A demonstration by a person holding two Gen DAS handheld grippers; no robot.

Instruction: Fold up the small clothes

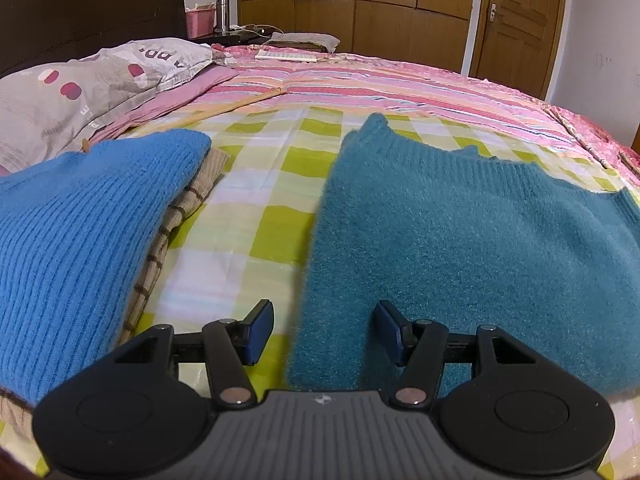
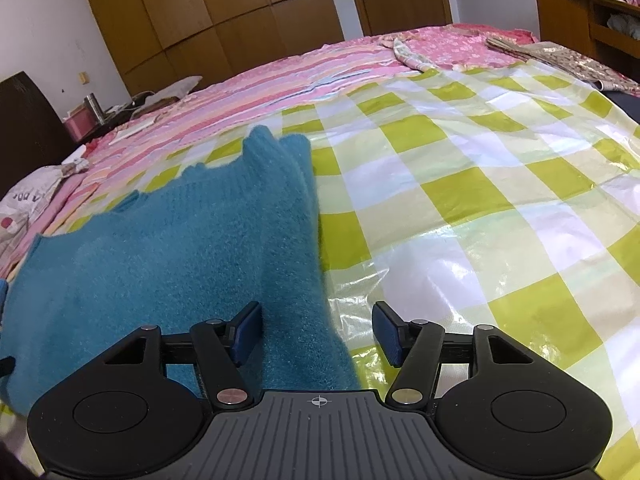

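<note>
Teal sweater (image 1: 460, 232) is laid flat on a green-checked sheet (image 2: 460, 184) spread over the bed. Its near edges are straddled by both grippers — left gripper (image 1: 324, 334) and right gripper (image 2: 318, 332) are held with jaws spread, nothing clamped. A blue sweater (image 1: 80, 232) is stacked on a striped beige garment (image 1: 180, 208) nearby. Letters on the pillow (image 1: 80, 84) are seen, but only partly legible.

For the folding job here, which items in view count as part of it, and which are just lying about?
Part of the job: teal sweater, left gripper and right gripper, both open at its near corners; bright blue sweater stacked on a checked garment.

Lying about: pillow, pink basket, metal flask.
</note>
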